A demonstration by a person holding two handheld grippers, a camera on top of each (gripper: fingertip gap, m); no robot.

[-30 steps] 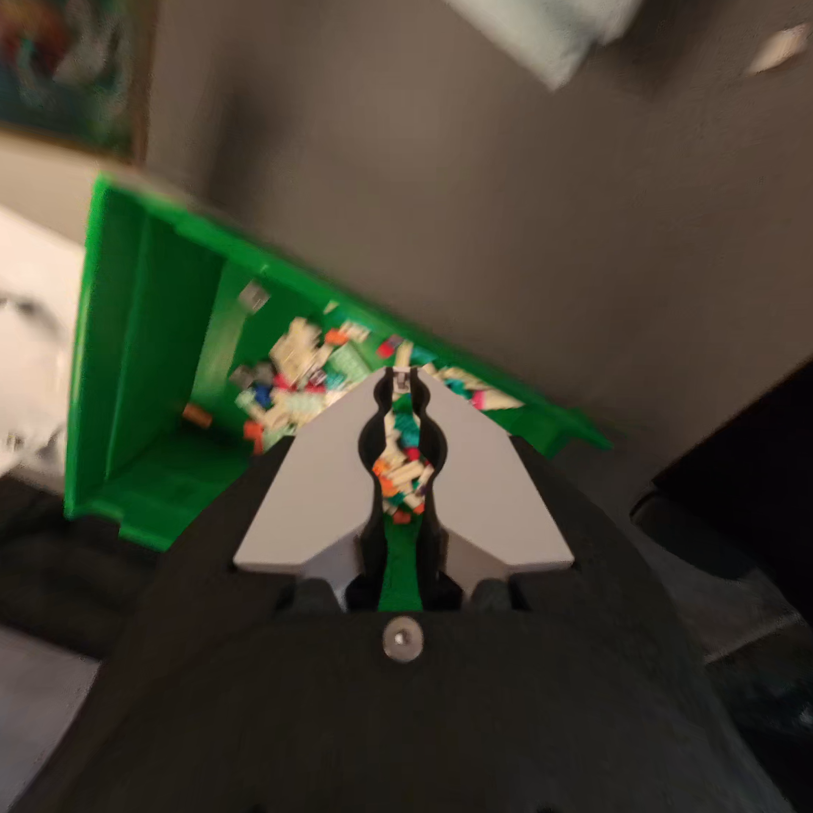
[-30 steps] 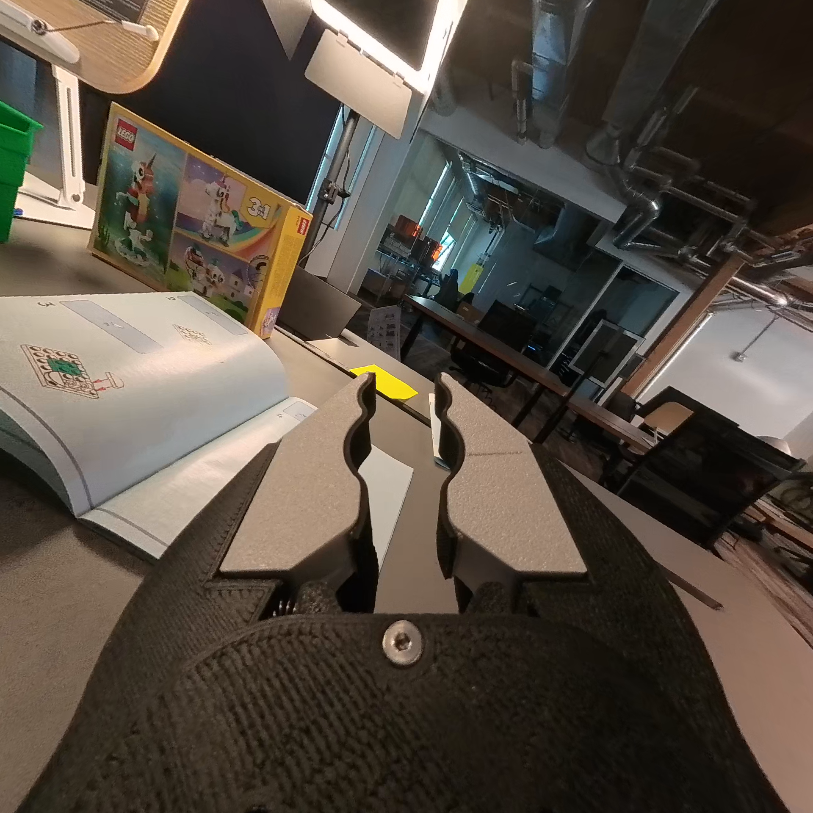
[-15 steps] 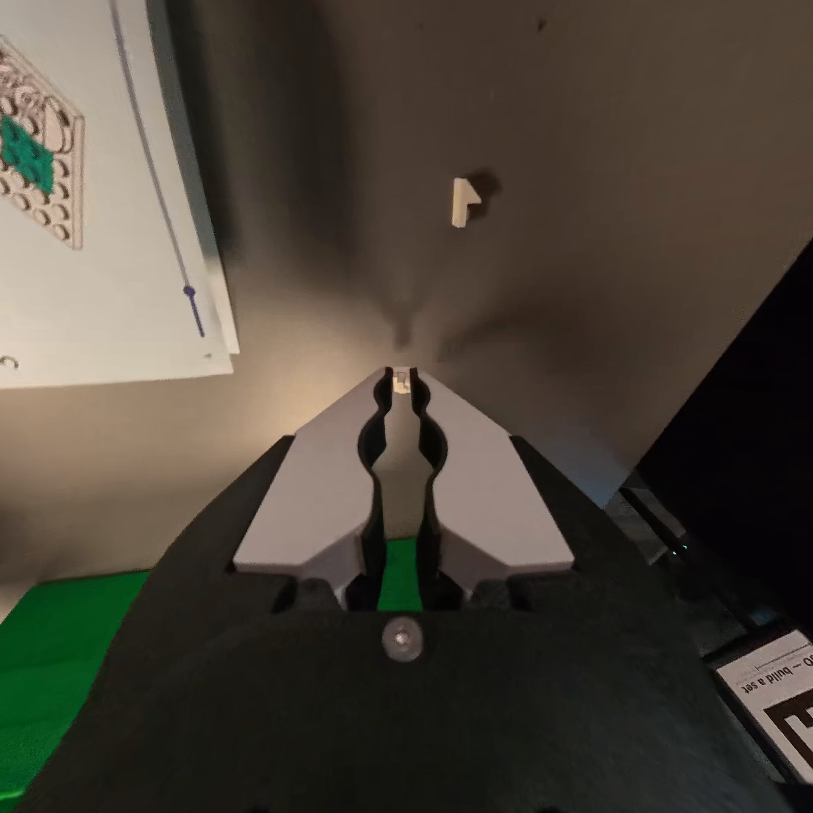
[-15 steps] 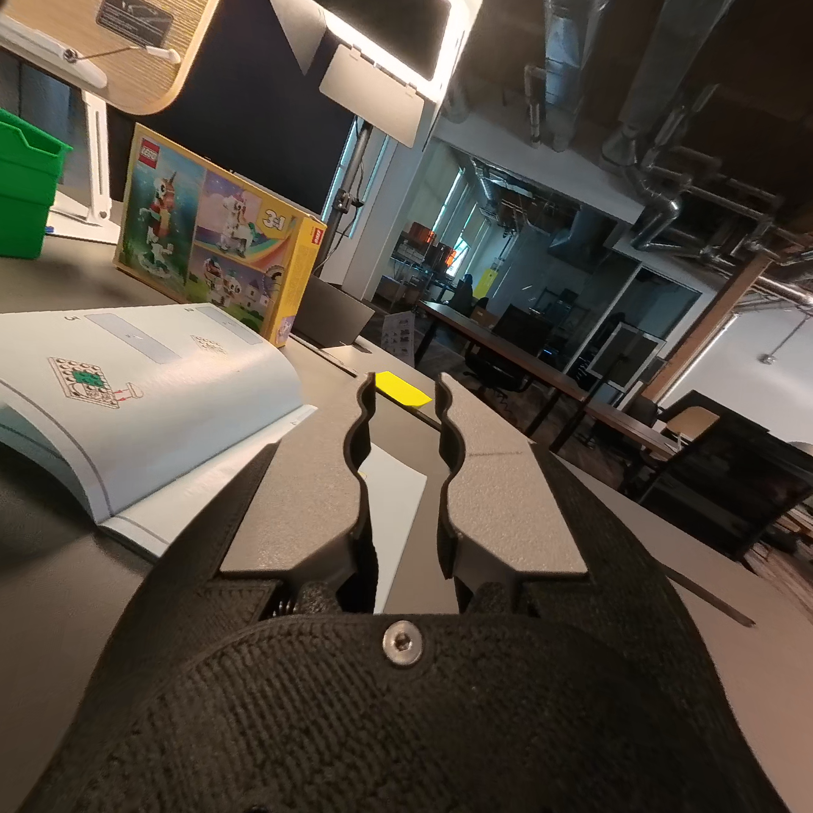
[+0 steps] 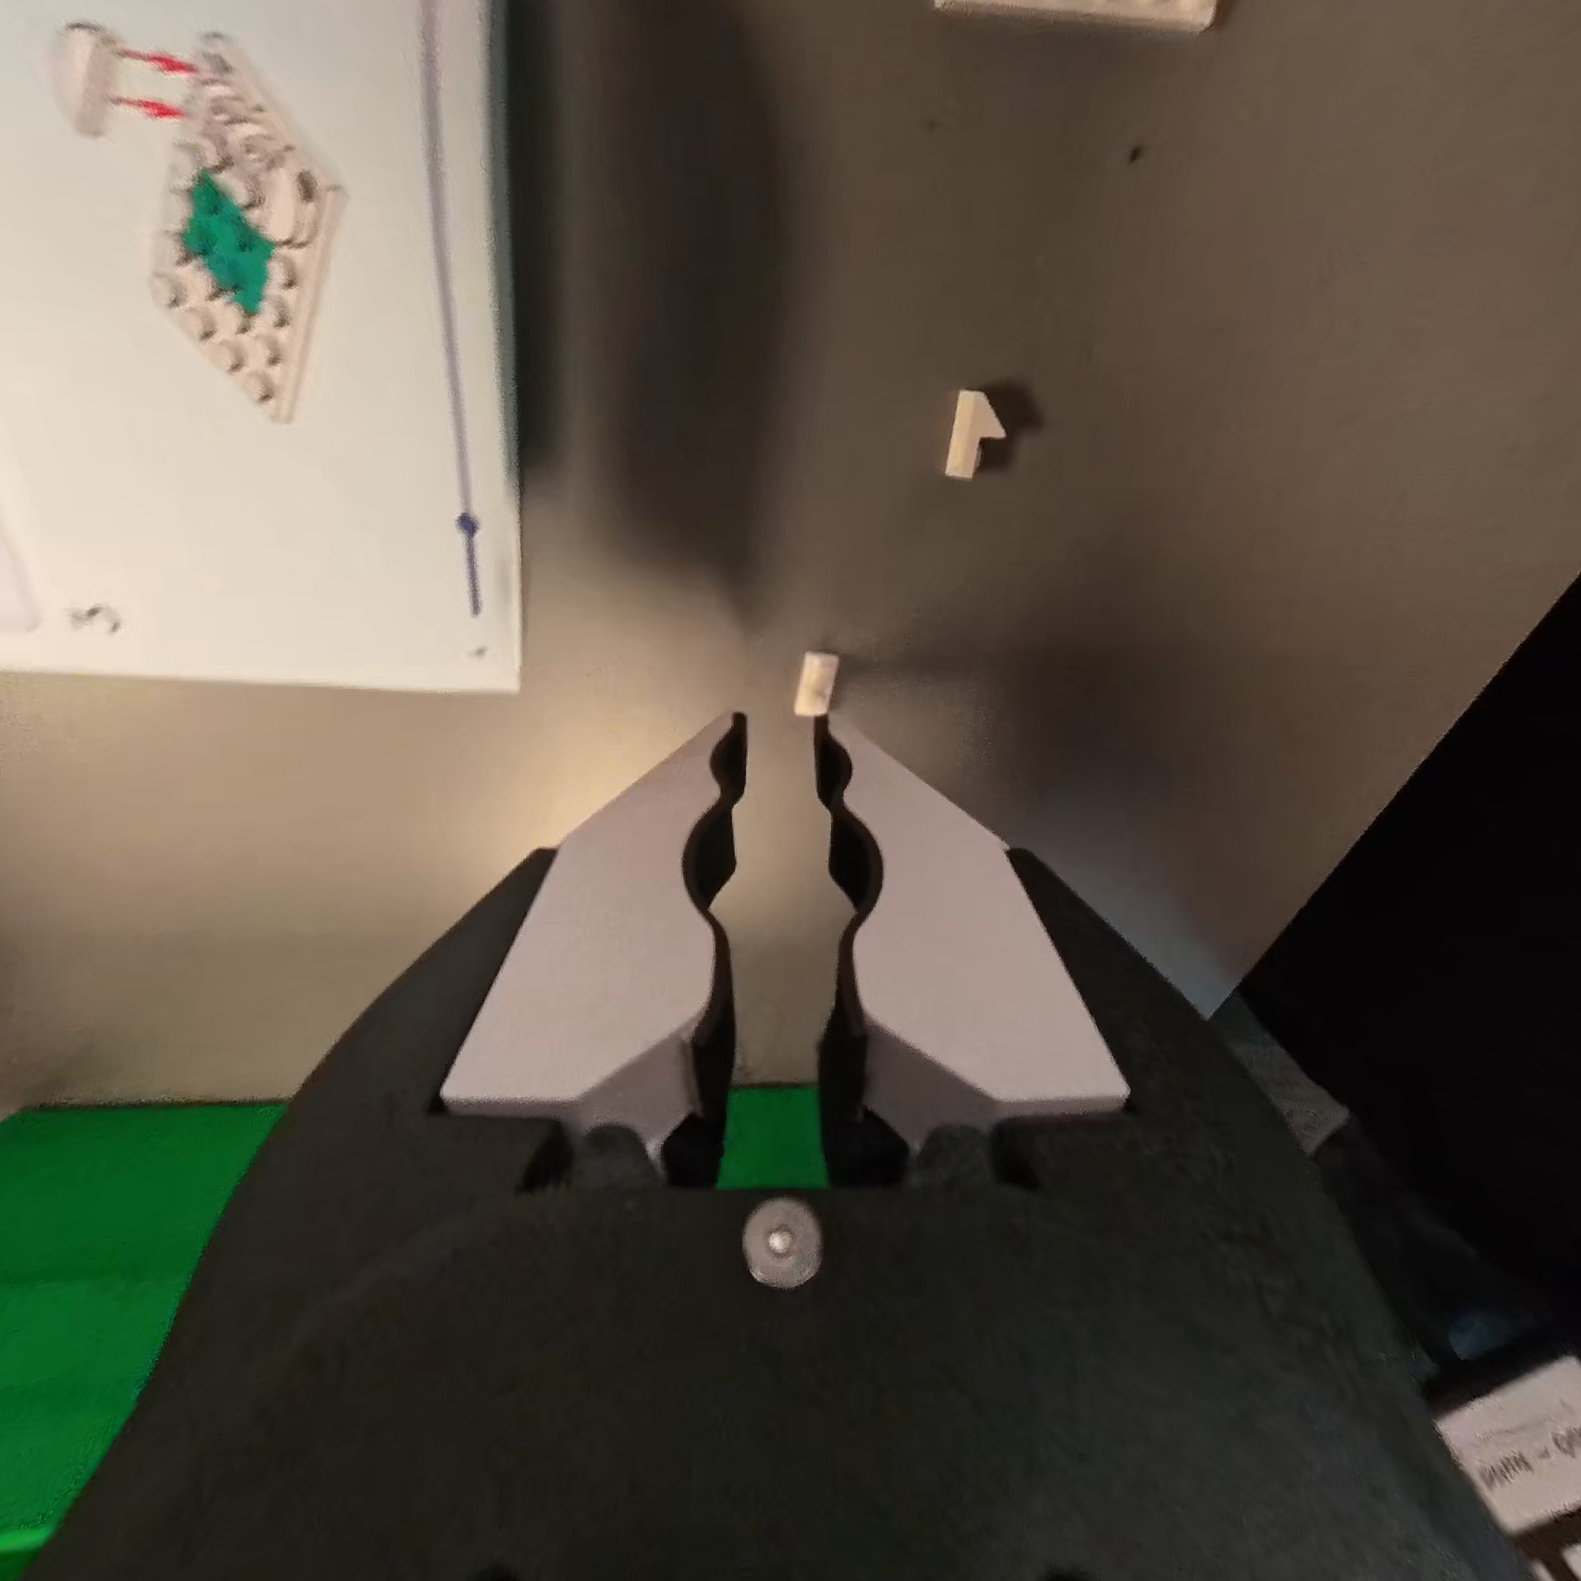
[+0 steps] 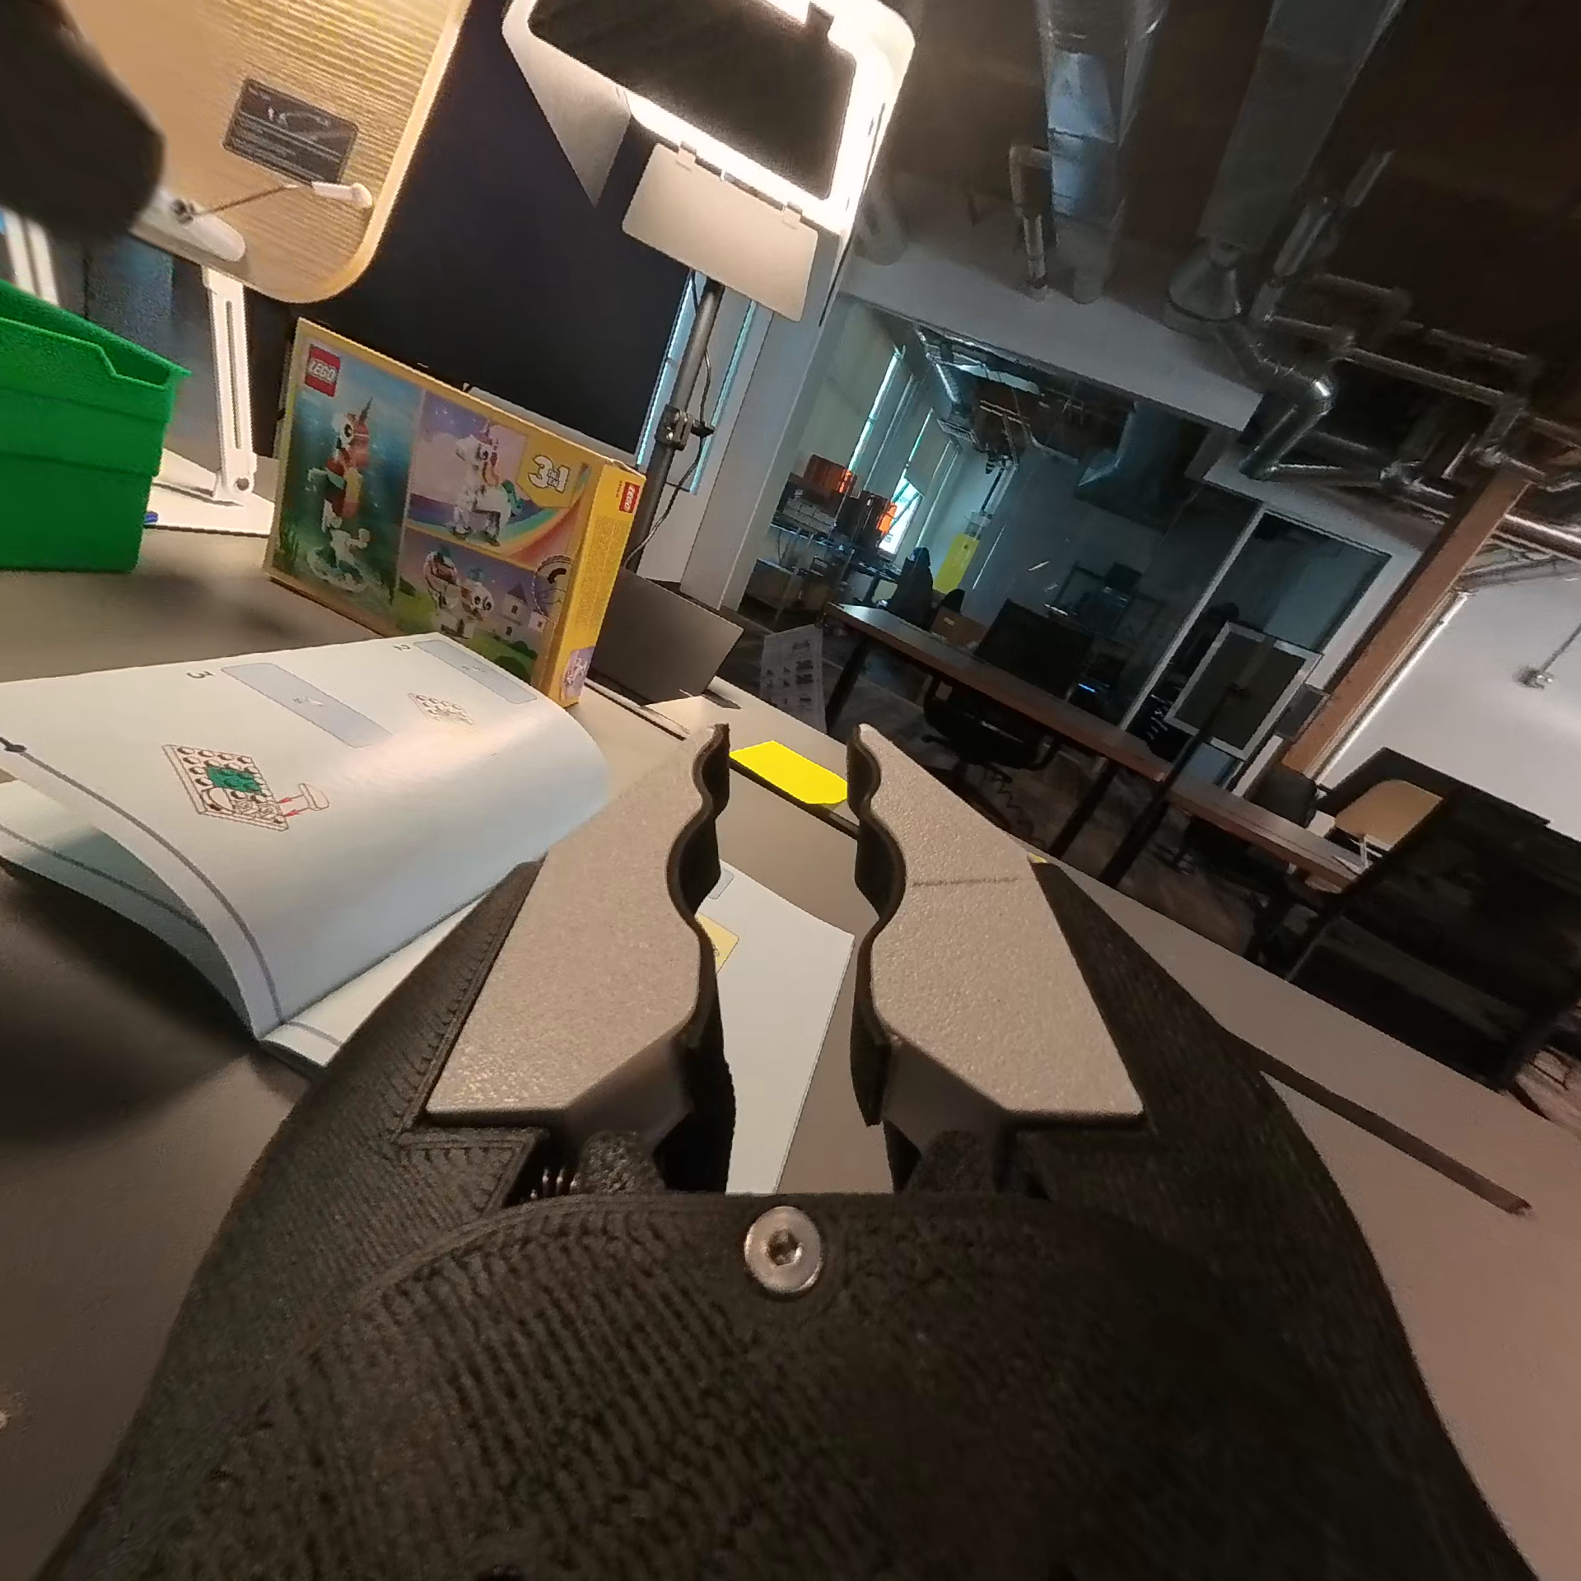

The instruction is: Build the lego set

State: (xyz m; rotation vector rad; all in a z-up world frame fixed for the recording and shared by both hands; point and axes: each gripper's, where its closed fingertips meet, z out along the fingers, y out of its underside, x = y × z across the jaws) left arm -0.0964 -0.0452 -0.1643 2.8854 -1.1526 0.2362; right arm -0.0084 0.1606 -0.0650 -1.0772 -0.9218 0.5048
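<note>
Left gripper: grey two-finger tool in a black housing, pointed down at the grey desk. Fingers stand a narrow gap apart and hold nothing.

Small cream lego piece: lies on the desk just beyond the right fingertip of the left gripper; whether it touches the tip cannot be told.

Cream L-shaped lego piece: lies on the desk farther out, apart from the small piece.

Cream lego plate: only its edge shows at the top of the left wrist view, farther out again on the desk.

Open pale-blue instruction booklet: flat on the desk to the left of the loose pieces, its page showing a drawing of a studded plate with a green centre. In the right wrist view the same booklet lies left of the fingers, its page arched.

Green plastic bin: low left in the left wrist view, partly under the gripper housing; also toward the far left edge of the desk.

Right gripper: fingers parted by a moderate gap, empty, held low over the desk and aimed across it.

Yellow lego box with printed pictures: upright beyond the booklet, right of the bin.

Yellow sticky note: on the desk past the right gripper's fingertips.
</note>
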